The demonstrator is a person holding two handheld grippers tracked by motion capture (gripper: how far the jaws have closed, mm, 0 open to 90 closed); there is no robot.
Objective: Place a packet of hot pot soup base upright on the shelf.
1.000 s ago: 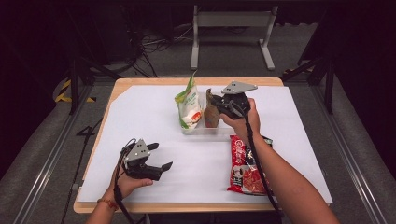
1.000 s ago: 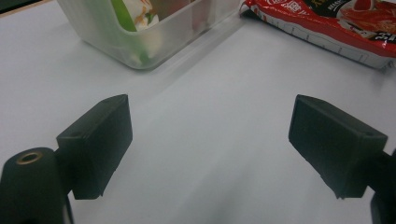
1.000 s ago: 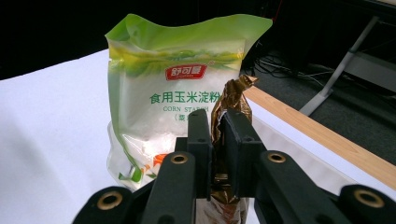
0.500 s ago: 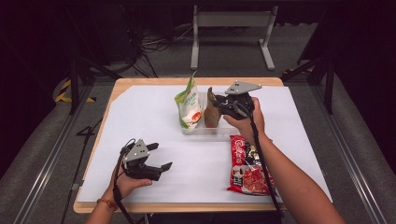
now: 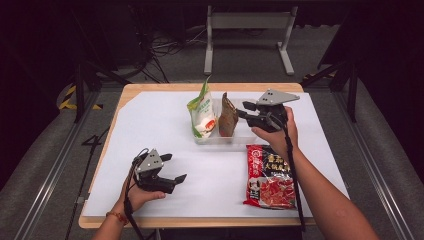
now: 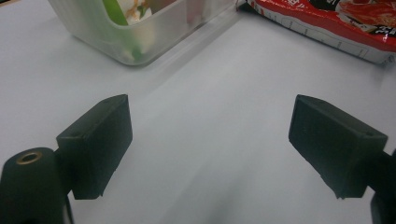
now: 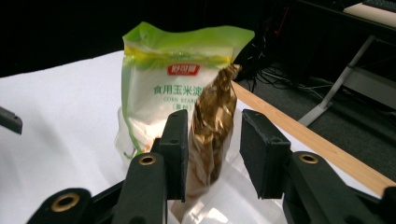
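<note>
Release step: the right hand-held gripper point(image 5: 246, 111) has just been opening, jaws now clear of the crinkly gold-brown pouch point(image 7: 212, 130), which stands in the clear plastic tub point(image 5: 235, 139) beside the green-and-white starch bag point(image 5: 202, 114). Left hand-held gripper point(image 5: 172, 167) rests wide open, empty, on the white tabletop point(image 5: 150, 120). Next, I'd say, the flat red foil packet point(image 5: 269, 176) needs picking up.

Left hand point(image 5: 137, 192) low near the front edge, left gripper point(image 5: 173, 167) jaws spread wide and empty, right forearm stretched forward, right gripper point(image 5: 243, 110) raised, jaws just opening

right claw point(image 5: 243, 111) | jaws opening, backed off brown pouch point(image 5: 228, 116)
</note>
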